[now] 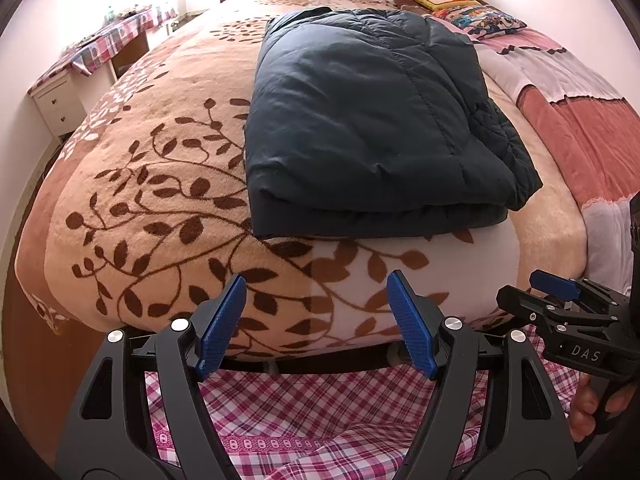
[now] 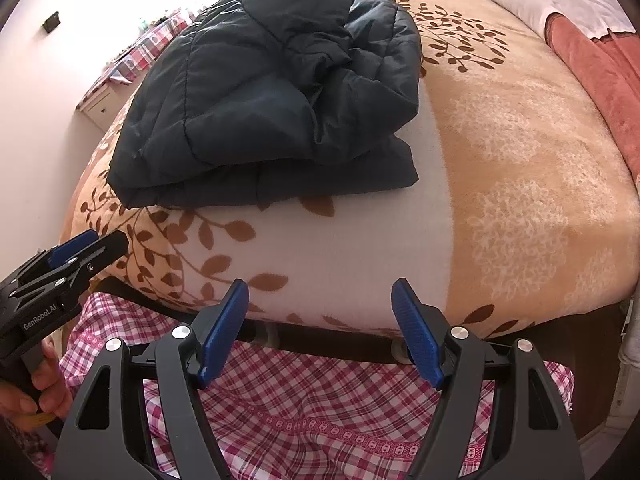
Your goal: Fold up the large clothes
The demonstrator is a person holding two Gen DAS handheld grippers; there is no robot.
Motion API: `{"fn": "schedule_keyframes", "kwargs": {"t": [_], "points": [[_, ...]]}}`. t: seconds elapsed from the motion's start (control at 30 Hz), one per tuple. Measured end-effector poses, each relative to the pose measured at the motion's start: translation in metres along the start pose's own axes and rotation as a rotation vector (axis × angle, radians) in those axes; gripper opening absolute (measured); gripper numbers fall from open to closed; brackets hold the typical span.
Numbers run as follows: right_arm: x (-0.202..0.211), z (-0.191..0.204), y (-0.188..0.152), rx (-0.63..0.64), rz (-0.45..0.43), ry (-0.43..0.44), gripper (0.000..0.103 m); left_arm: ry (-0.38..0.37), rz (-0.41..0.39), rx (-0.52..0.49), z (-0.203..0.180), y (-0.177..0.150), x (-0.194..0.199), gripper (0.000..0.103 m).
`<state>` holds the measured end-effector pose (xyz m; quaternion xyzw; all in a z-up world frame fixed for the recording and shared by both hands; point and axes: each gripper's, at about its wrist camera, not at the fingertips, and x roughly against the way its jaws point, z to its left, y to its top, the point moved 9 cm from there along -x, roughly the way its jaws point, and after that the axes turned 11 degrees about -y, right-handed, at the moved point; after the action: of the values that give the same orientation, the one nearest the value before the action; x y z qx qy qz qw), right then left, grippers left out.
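Jacket (image 1: 368, 120), dark and quilted, lies folded in layers on the leaf-patterned blanket (image 1: 152, 184), near the foot edge of the bed. We hold both grippers back over the pink plaid fabric (image 1: 304, 420), apart from it, so the bundle sits straight ahead of and above our fingers. The left gripper (image 1: 316, 326) has its 2 blue pads spread wide and empty; the right gripper (image 2: 320, 328) is likewise released, gripping nothing. Its long axis runs away from us toward the pillows (image 1: 476, 12). We judge the right side looser, its top layer rumpled, and the right gripper looks nearer that bunched corner.
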<state>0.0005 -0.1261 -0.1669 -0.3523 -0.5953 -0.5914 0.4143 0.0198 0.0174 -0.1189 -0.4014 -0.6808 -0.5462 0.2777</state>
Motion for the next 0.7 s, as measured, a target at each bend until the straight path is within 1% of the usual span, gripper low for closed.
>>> {"fn": "schedule_keyframes", "kwargs": {"t": [0.7], "points": [[0.0002,0.0004,-0.0007,0.002,0.004,-0.006,0.073,0.007,-0.001,0.009,0.0033,-0.0004,0.0032,0.072]]}}
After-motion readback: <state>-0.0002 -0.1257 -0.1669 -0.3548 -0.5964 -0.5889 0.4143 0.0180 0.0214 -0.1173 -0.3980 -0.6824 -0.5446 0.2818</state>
